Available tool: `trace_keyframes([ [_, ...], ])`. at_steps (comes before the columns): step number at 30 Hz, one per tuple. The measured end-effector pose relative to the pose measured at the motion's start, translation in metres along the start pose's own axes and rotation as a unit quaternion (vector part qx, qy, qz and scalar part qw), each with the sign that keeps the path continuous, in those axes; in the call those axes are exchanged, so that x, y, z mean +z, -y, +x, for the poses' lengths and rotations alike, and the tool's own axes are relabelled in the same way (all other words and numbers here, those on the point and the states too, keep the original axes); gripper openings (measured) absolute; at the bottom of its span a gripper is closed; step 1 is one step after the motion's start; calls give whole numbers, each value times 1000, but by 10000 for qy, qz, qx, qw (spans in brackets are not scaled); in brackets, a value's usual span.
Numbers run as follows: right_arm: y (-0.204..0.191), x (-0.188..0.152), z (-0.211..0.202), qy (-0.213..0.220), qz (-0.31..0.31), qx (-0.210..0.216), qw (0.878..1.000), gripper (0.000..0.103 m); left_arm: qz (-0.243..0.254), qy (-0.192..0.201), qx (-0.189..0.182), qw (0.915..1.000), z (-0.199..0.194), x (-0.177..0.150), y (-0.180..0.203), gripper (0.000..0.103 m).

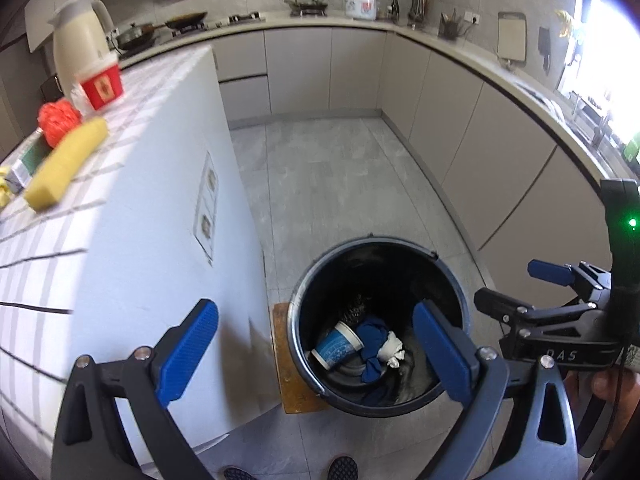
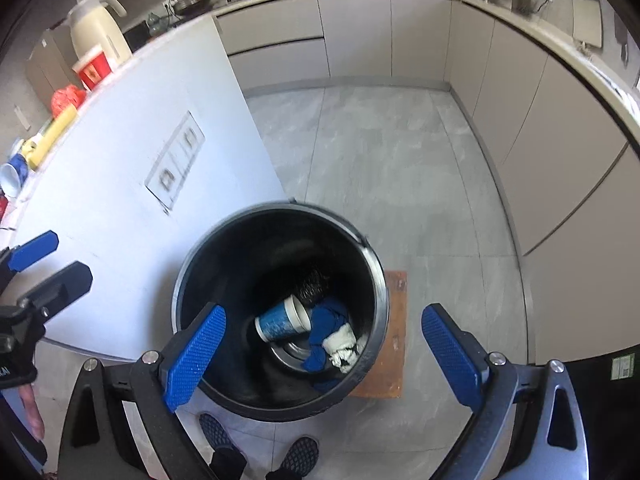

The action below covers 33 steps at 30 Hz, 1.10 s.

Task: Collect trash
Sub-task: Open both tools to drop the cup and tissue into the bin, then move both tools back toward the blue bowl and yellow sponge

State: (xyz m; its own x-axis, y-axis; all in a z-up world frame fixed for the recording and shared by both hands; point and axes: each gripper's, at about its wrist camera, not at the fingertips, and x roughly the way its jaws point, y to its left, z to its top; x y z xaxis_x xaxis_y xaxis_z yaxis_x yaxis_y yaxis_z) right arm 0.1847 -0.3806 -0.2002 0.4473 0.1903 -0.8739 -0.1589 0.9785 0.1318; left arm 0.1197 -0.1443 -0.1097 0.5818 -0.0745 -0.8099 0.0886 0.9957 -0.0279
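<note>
Trash bin [image 1: 378, 330] is sitting below you while you are holding both the left gripper [image 1: 316, 354] and the right gripper [image 2: 324, 354] wide open, gripping nothing.

A cream thermos jug [image 1: 80, 38] is seen upright at the far end of the white tiled bench [image 1: 132, 92]. Two wall sockets [image 1: 208, 204] are set into the side panel of that bench. A wooden board [image 2: 390, 332] is laid on the grey tiled floor [image 1: 332, 176]. Along the far curved counter [image 1: 320, 24], a wok [image 1: 186, 20] and a lidded pan [image 1: 136, 34] are placed on the hob, and a white rice cooker [image 1: 361, 2] is stood further right, near a dark bottle [image 1: 395, 6]. A cutting board [image 1: 511, 36] is propped against the wall beside the window. Beige cabinet doors [image 1: 452, 92] are fitted below the counter.
</note>
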Motion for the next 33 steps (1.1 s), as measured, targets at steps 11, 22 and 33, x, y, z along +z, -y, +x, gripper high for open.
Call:
trace_keyframes([
  [11,-36,18,-58,462,-112,76,9988,100,-340,443,260,9981,-51,4,-41,99],
  [22,-124,38,-105,1068,-807,484,9898,100,-1043,985,993,9847,-106,-10,-123,99],
  [33,-216,56,-127,1490,-1186,764,9787,100,-1662,1256,1632,9644,-139,-36,-213,99],
])
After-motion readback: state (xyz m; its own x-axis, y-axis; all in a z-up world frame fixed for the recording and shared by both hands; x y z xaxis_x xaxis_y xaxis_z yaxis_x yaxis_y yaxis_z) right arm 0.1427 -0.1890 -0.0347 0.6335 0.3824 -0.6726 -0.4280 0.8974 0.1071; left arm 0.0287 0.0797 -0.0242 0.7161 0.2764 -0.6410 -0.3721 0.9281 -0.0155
